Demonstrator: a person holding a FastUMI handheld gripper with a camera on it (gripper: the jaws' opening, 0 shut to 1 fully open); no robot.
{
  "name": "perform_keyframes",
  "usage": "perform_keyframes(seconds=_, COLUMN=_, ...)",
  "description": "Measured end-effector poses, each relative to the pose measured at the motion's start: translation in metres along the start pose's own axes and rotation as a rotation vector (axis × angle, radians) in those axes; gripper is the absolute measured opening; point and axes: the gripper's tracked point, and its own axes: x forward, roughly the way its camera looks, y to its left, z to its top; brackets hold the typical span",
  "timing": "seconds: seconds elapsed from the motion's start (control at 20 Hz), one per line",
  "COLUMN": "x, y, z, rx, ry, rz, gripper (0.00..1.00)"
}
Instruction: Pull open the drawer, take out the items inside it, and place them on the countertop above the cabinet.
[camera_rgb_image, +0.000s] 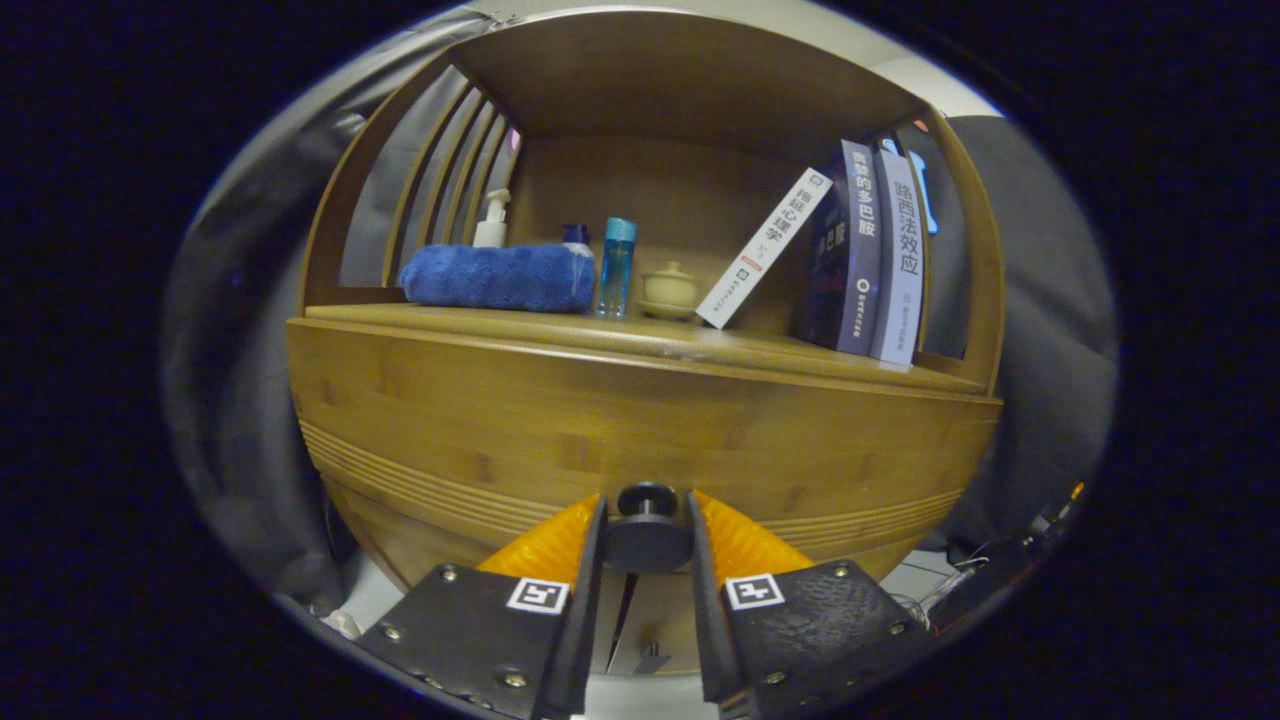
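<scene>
The gripper (647, 540) has its two fingers squeezed onto the round black knob (647, 530) of the brown wooden drawer (640, 420). One finger presses on each side of the knob, so the knob sits tight between them. The drawer front fills the space just ahead of the fingers, and it has thin grooves cut across its lower part. What is inside the drawer cannot be seen.

Above the drawer is the flat wooden countertop (700, 345) of the brown wooden cabinet (700, 80), with a wooden roof over it and slats on the left side.

On the countertop, at the left, lies a rolled fluffy blue towel (495, 277). Behind the towel stands a white pump bottle (491, 222). Just to the right of the towel stands a tall clear blue bottle with a blue cap (616, 268), and a small dark blue cap (575, 234) peeks up between them. Next to the blue bottle sits a small round cream pot with a lid (669, 290).

At the right, a thin white book (765, 262) leans over against a dark blue book (848, 250). A pale blue book (902, 262) stands upright beside that one.
</scene>
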Motion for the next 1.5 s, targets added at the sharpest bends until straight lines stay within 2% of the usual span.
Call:
perform_keyframes(seconds=0.05, x=0.003, y=0.0, z=0.0, rx=0.028, ry=0.013, rz=0.003, gripper=0.43)
perform_keyframes(seconds=0.15, x=0.002, y=0.002, z=-0.006, rx=0.07, ry=0.049, rz=0.011, gripper=0.34)
perform_keyframes(seconds=0.35, x=0.003, y=-0.001, z=-0.006, rx=0.04, ry=0.061, rz=0.027, gripper=0.27)
perform_keyframes(seconds=0.5, x=-0.014, y=-0.002, z=-0.007, rx=0.045, ry=0.065, rz=0.038, gripper=0.21)
perform_keyframes(seconds=1.15, x=-0.134, y=-0.005, z=-0.03, rx=0.044, ry=0.095, rz=0.07, gripper=0.21)
perform_keyframes(seconds=1.5, x=-0.165, y=0.001, z=-0.042, rx=0.045, ry=0.161, rz=0.127, gripper=0.21)
